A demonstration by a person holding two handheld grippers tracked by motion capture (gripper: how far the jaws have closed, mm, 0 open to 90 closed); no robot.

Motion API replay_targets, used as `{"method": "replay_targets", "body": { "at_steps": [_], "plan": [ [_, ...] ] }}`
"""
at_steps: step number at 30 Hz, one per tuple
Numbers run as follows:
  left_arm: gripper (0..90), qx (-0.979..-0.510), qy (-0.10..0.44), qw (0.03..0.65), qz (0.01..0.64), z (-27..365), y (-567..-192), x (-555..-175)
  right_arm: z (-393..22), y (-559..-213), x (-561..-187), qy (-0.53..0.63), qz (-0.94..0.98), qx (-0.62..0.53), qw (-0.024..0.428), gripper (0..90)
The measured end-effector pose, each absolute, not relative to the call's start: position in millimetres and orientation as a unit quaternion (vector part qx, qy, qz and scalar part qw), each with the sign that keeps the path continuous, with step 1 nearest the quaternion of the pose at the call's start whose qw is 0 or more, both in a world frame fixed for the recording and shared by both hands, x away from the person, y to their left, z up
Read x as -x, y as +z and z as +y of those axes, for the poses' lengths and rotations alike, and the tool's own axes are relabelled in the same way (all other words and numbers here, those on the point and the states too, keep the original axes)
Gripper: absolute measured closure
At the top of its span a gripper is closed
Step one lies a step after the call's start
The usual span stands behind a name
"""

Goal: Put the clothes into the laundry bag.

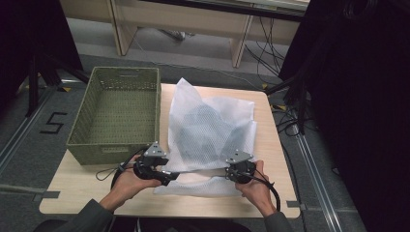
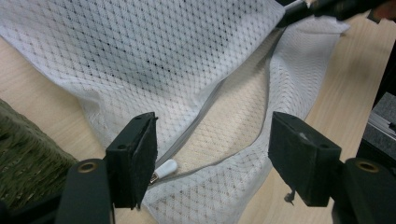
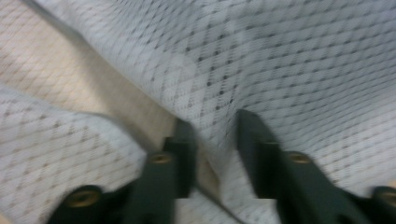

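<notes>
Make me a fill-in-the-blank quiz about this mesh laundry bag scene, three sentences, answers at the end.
1. The white mesh laundry bag lies on the wooden ____.
2. Left of the bag stands an empty green woven ____.
3. The left gripper has its jaws ____ around the white zipper pull, while the right gripper pinches the mesh.

Missing words: table; basket; open

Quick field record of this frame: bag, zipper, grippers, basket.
item: white mesh laundry bag lying on the wooden table, dark items inside
zipper: partly open along the near edge; white zipper pull next to the left gripper's pad
left gripper: open, jaws astride the zipper opening, not pressing on anything
right gripper: jaws nearly closed, a fold of the bag's mesh between them
basket: green woven basket, empty, left of the bag
</notes>
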State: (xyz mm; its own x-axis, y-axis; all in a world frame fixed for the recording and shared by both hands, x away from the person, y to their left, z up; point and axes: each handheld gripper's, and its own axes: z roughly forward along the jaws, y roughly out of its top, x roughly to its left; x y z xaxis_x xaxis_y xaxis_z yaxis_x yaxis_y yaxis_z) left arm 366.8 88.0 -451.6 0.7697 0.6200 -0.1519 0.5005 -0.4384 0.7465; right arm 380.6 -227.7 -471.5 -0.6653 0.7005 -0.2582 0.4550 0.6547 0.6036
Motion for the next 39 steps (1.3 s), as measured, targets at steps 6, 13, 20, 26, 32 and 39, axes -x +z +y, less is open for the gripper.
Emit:
{"method": "replay_targets", "body": {
  "at_steps": [6, 13, 20, 26, 32, 39],
  "plan": [
    [32.3, -0.846, 0.076, 0.409, 0.334, 88, -453, -367, -229, -457, -371, 0.265, 0.886, -0.300, 0.232, 90.0],
    [31.5, -0.848, 0.070, 0.407, 0.333, 88, -455, -367, -231, -477, -364, 0.209, 0.913, -0.300, 0.183, 90.0],
    [31.0, -0.852, 0.071, 0.401, 0.329, 88, -455, -367, -236, -486, -374, 0.209, 0.906, -0.319, 0.181, 79.3],
    [30.6, -0.851, 0.069, 0.405, 0.327, 88, -455, -367, -249, -467, -370, 0.287, 0.866, -0.371, 0.173, 51.5],
    [30.4, -0.846, 0.068, 0.410, 0.332, 90, -453, -364, -258, -451, -368, 0.367, 0.831, -0.384, 0.163, 40.1],
    [29.8, -0.838, 0.063, 0.422, 0.340, 96, -451, -359, -261, -441, -362, 0.387, 0.804, -0.420, 0.166, 37.8]
  ]
}}
